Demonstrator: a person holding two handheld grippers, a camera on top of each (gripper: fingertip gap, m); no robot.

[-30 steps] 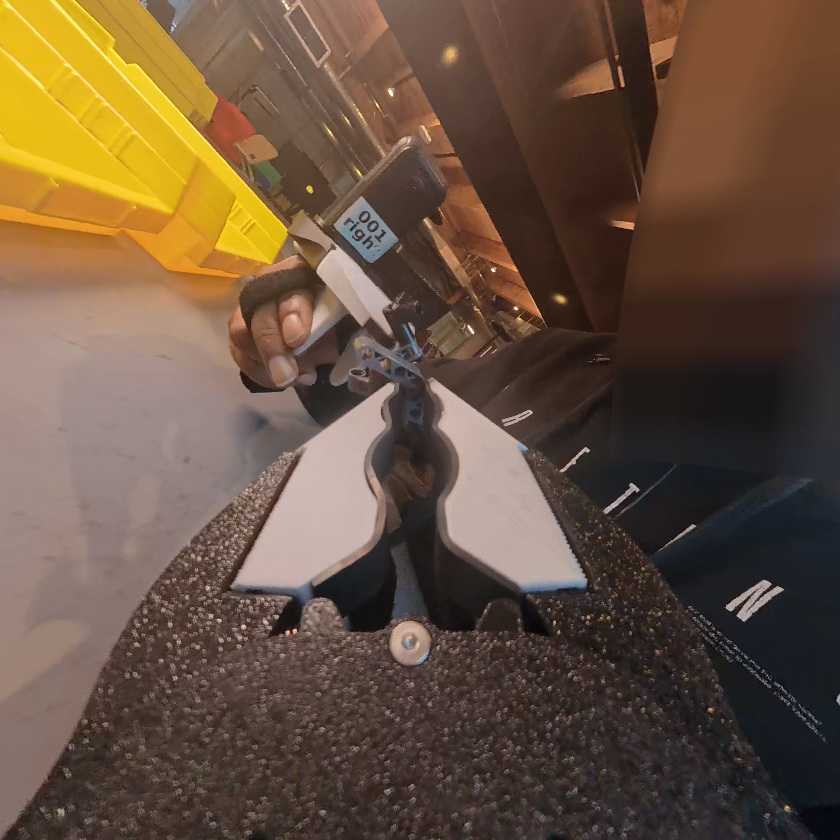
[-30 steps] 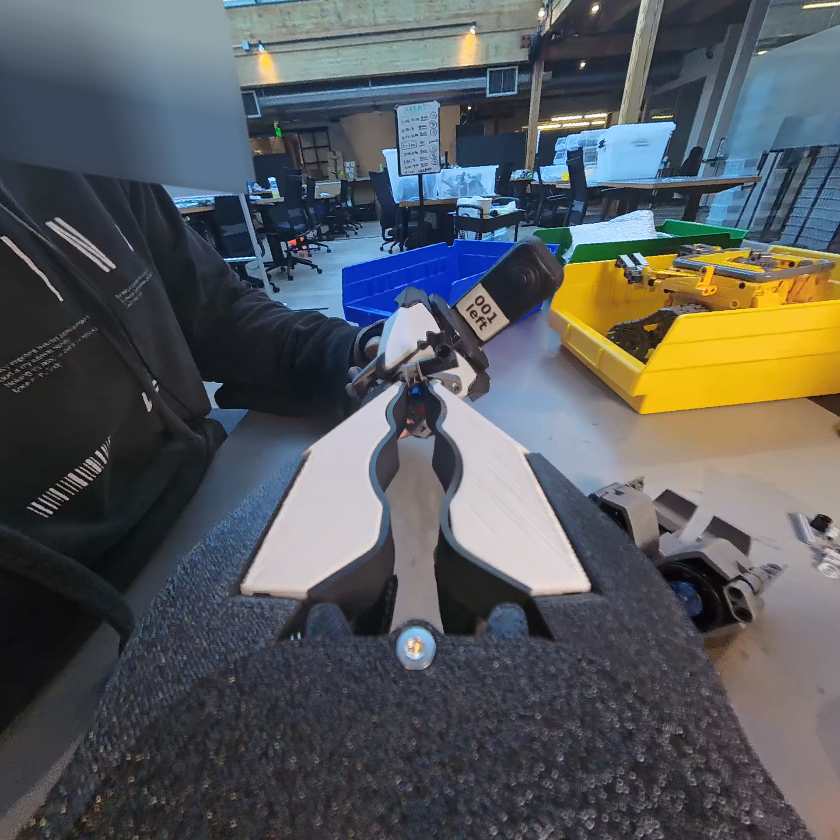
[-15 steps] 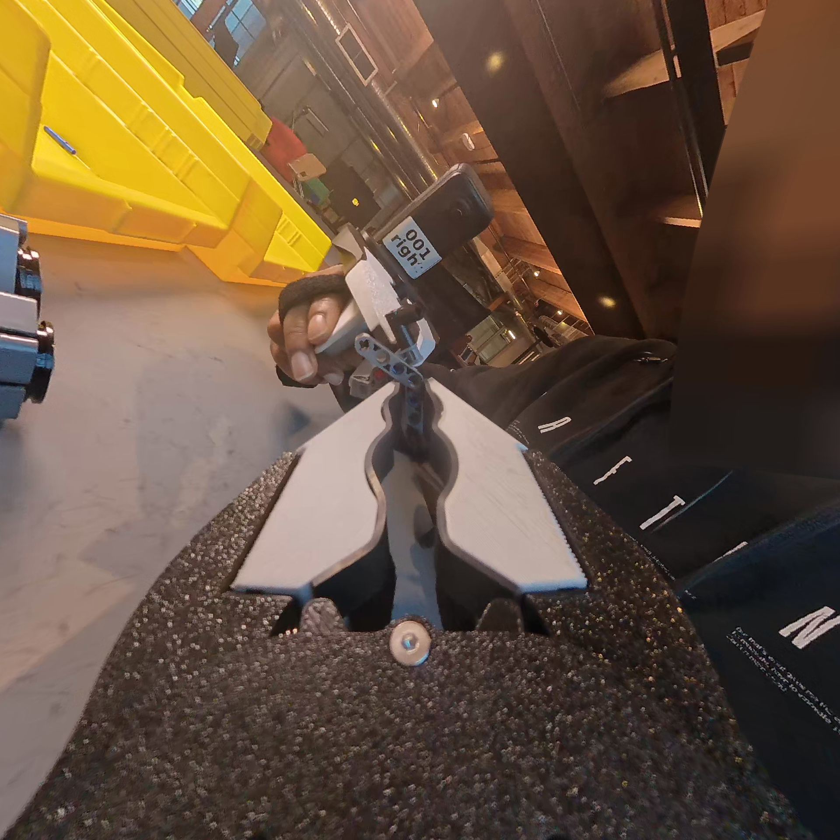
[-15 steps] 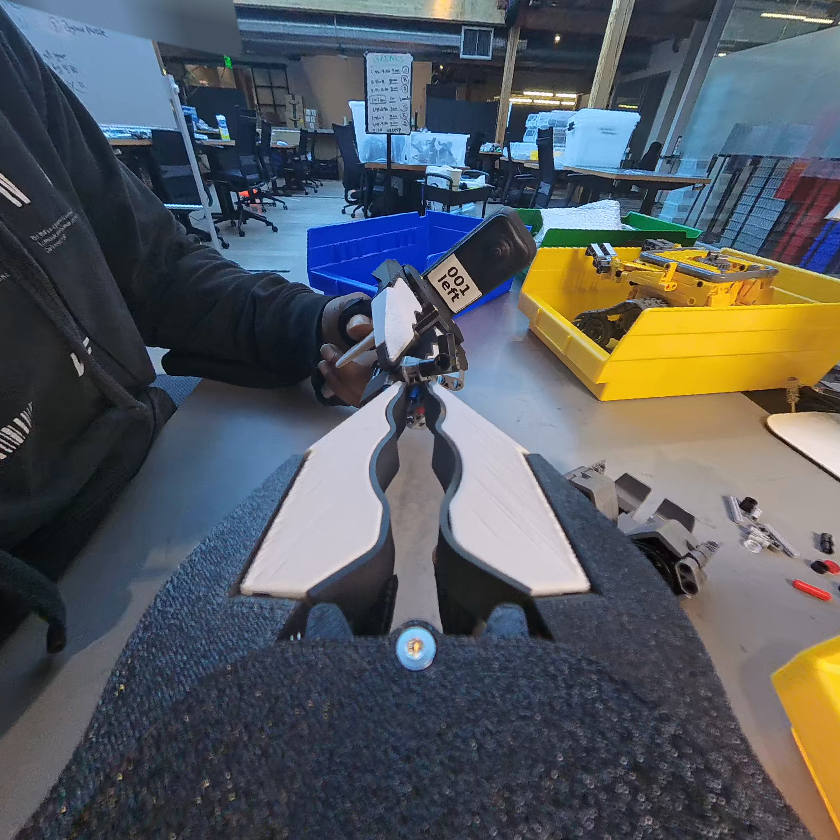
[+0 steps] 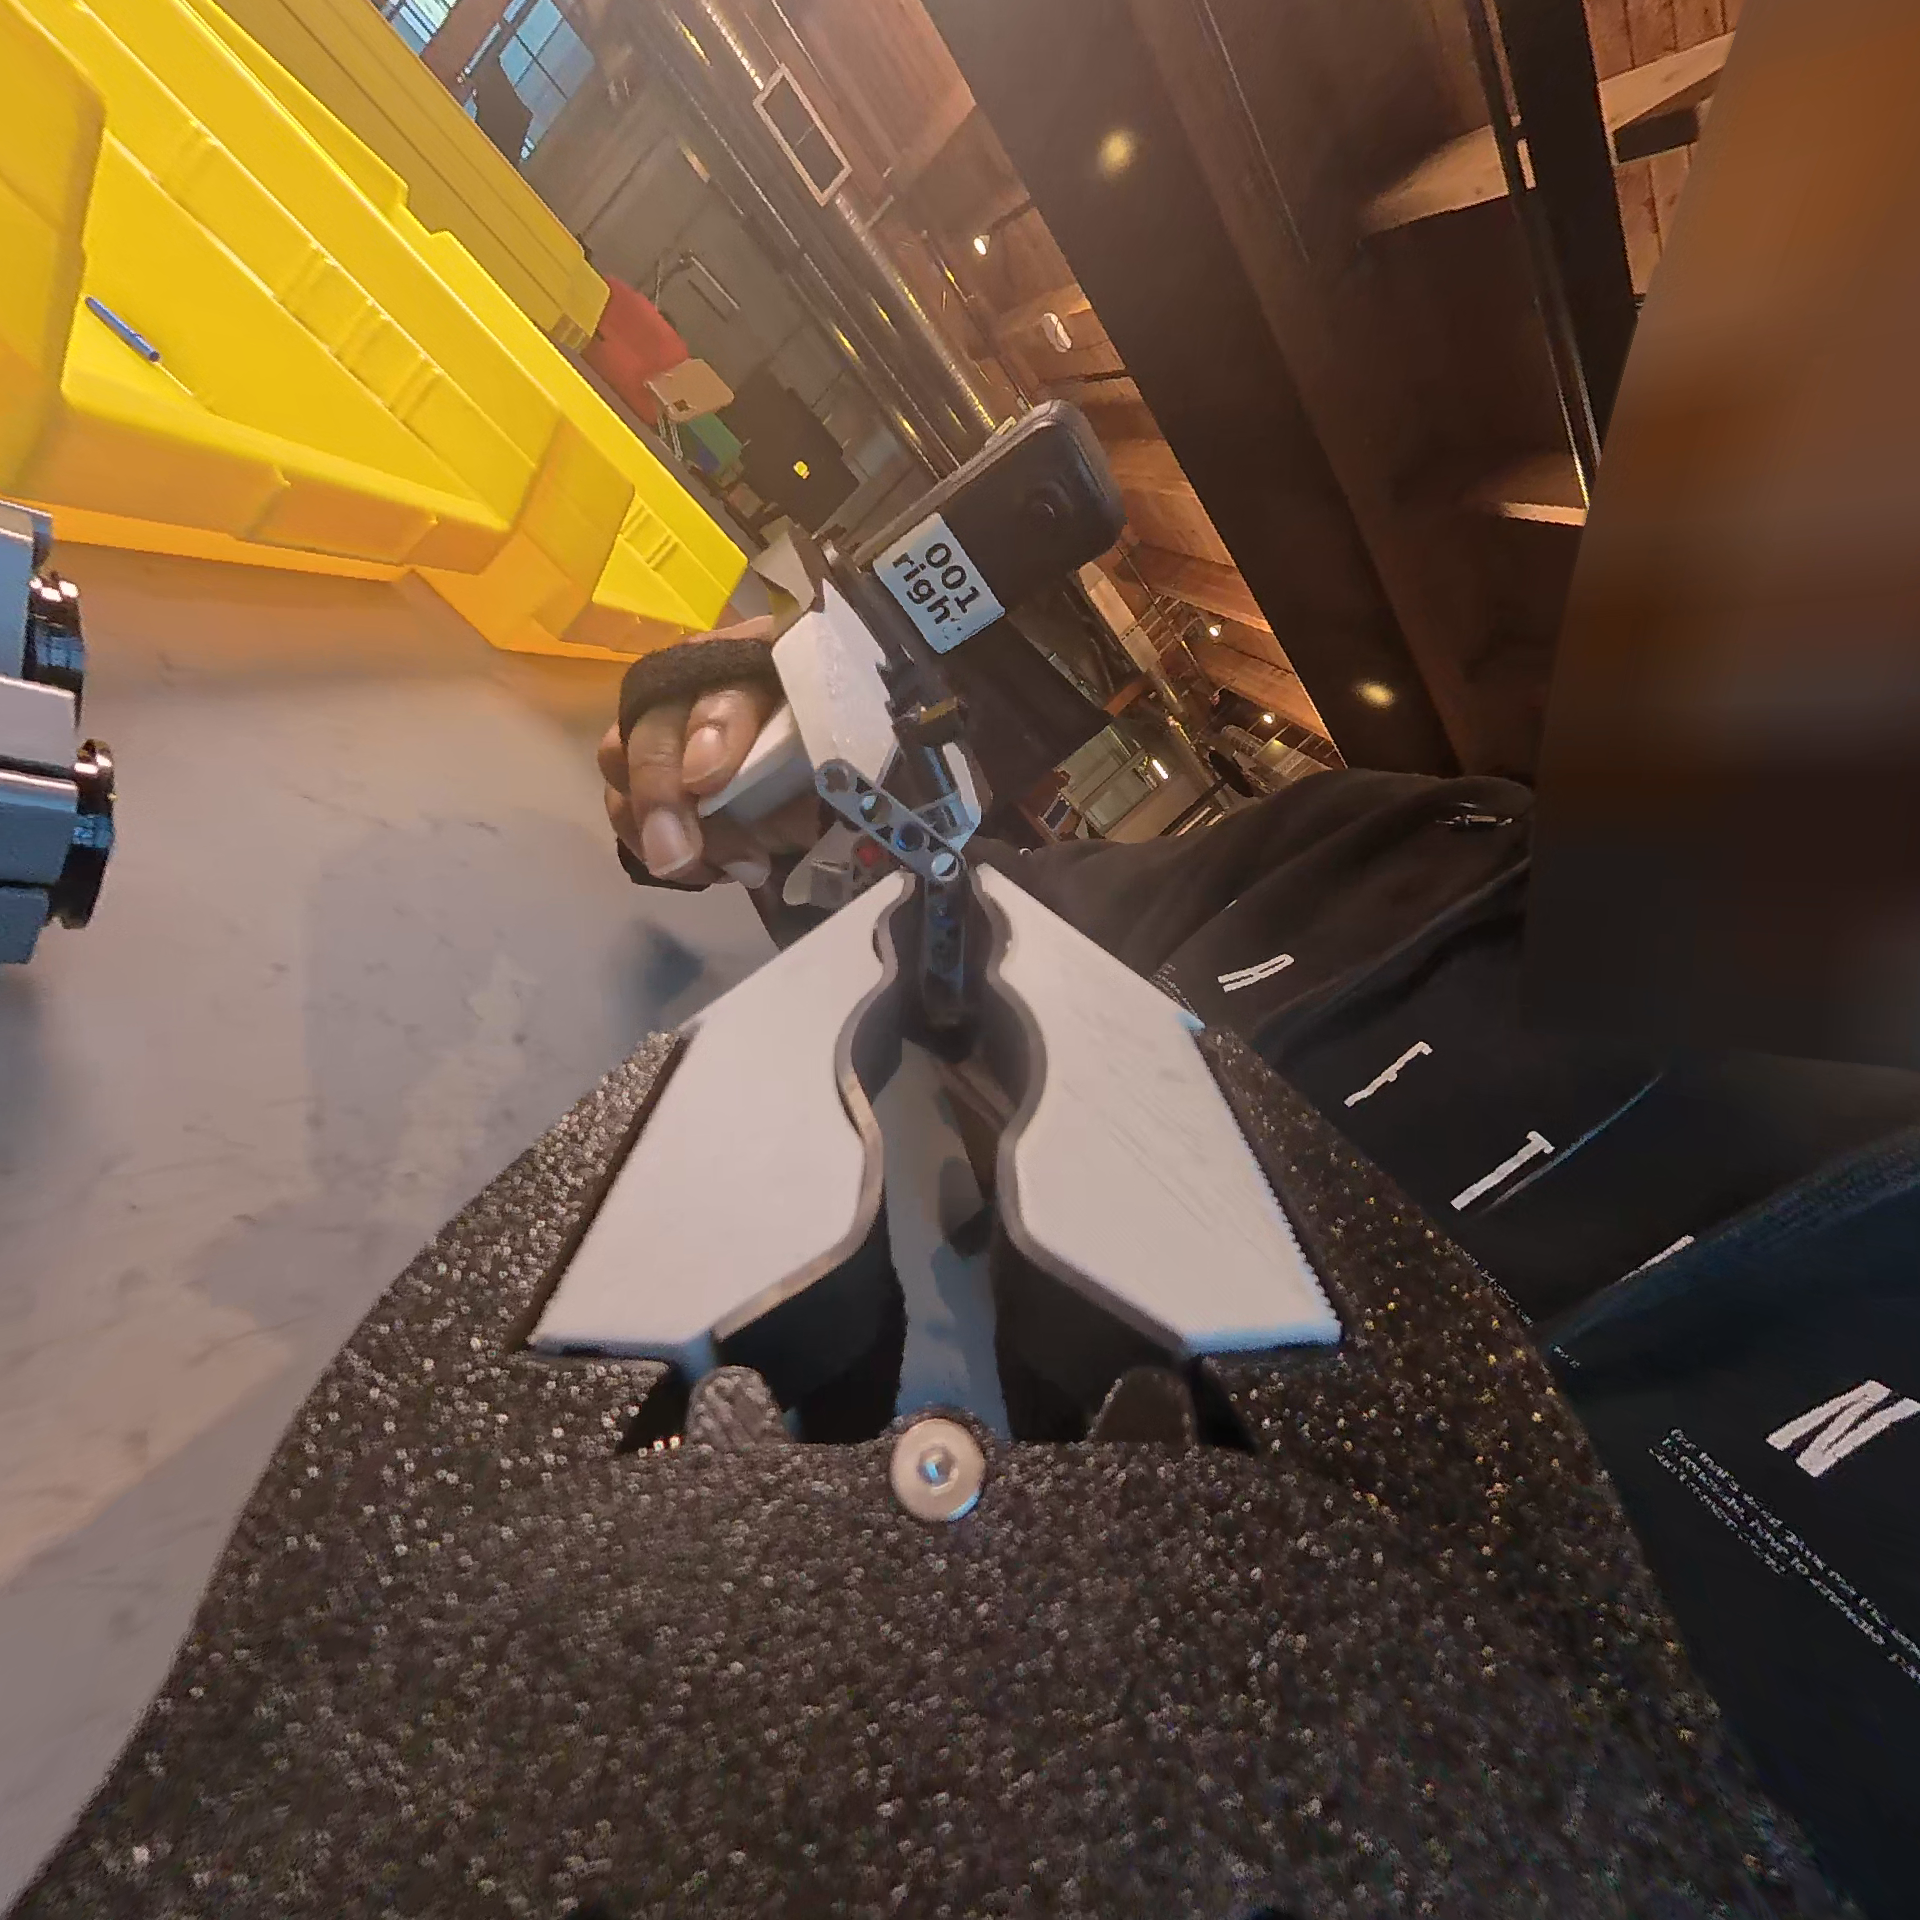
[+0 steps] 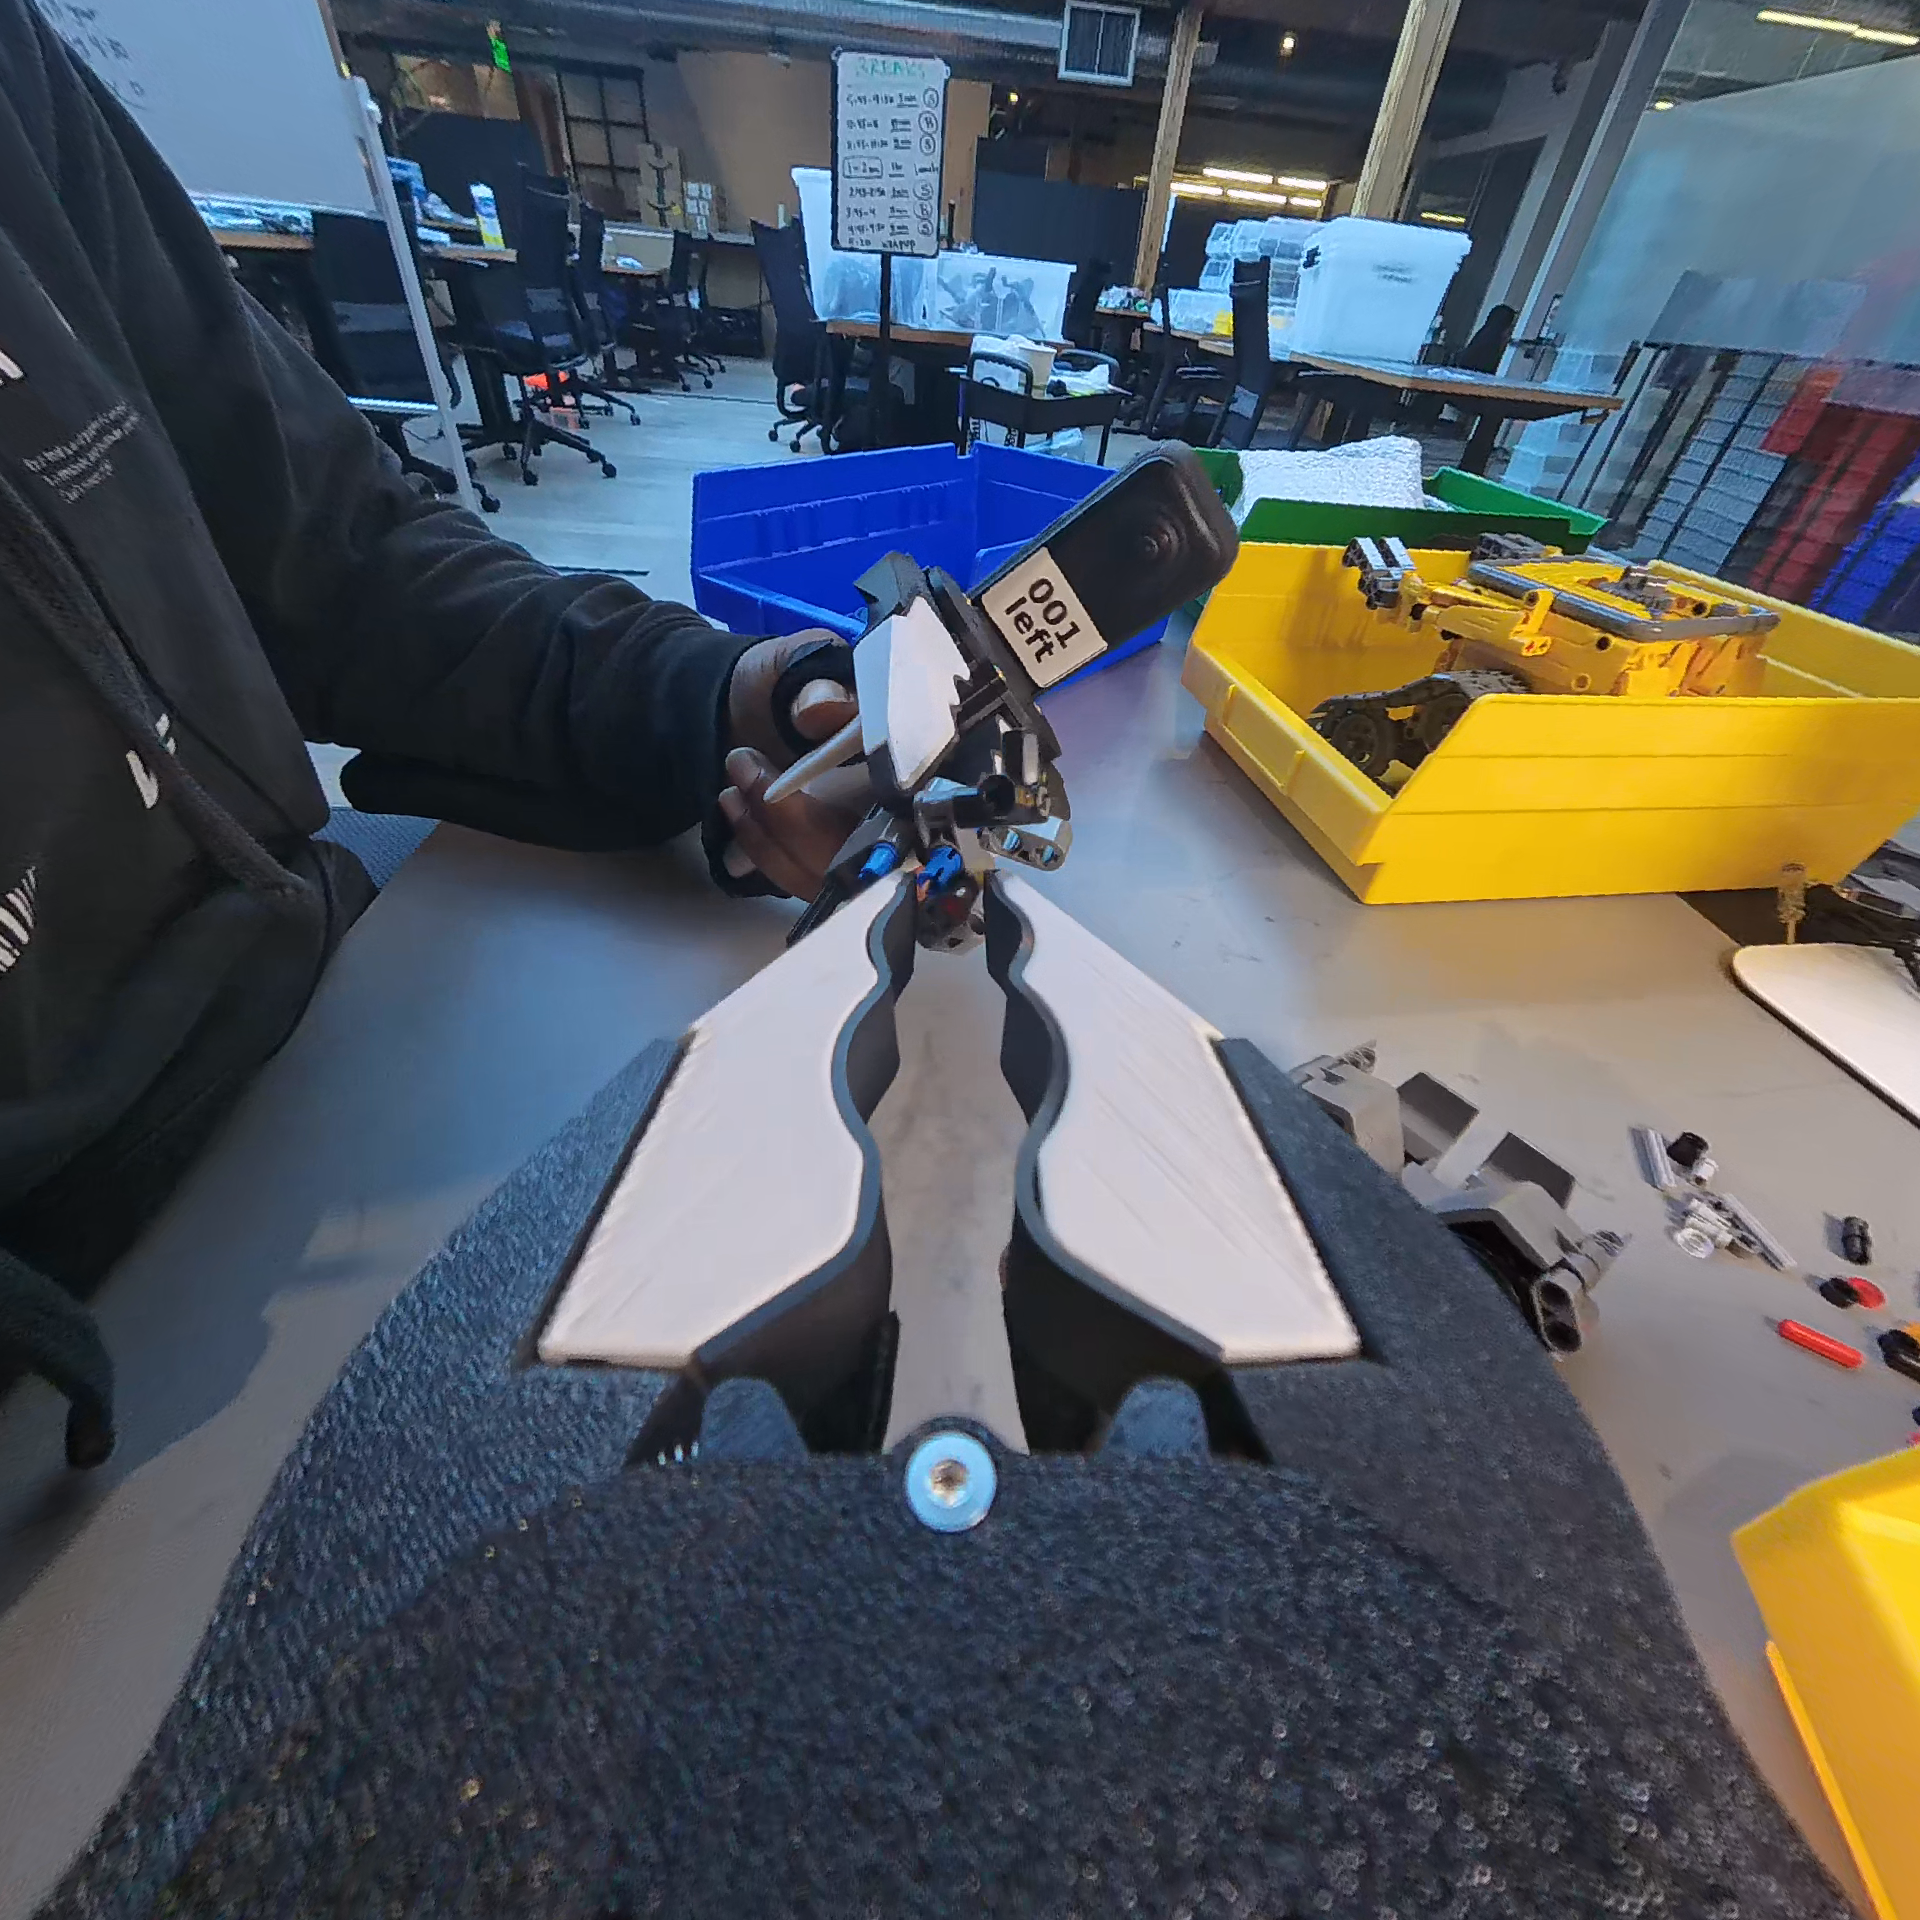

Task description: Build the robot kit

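Both grippers meet tip to tip above the grey table [image 6: 1299,966] on one small assembly of toy building parts. My left gripper [image 5: 943,883] is shut on a dark beam [image 5: 945,940] of it, from which a grey holed beam [image 5: 883,816] sticks out. My right gripper [image 6: 948,891] is shut on the assembly's dark end with blue and red pins [image 6: 943,902]. In the right wrist view the left gripper [image 6: 935,727] faces me, held by a hand. In the left wrist view the right gripper [image 5: 852,717] faces me, also held by a hand.
A yellow bin [image 6: 1558,800] holds a yellow tracked toy vehicle [image 6: 1507,634]; a blue bin [image 6: 831,530] and a green bin [image 6: 1455,509] stand behind. A grey part block [image 6: 1475,1184] and small loose pieces [image 6: 1818,1340] lie at right. Another yellow bin corner [image 6: 1849,1621] is near. A person in black sits at left. My two grippers' fingertips are within a few centimetres of each other.
Both grippers have stayed shut on the shared assembly while turning and shifting; the views have swung, so the blurred patch has left the right wrist view and more of the table's right side shows.
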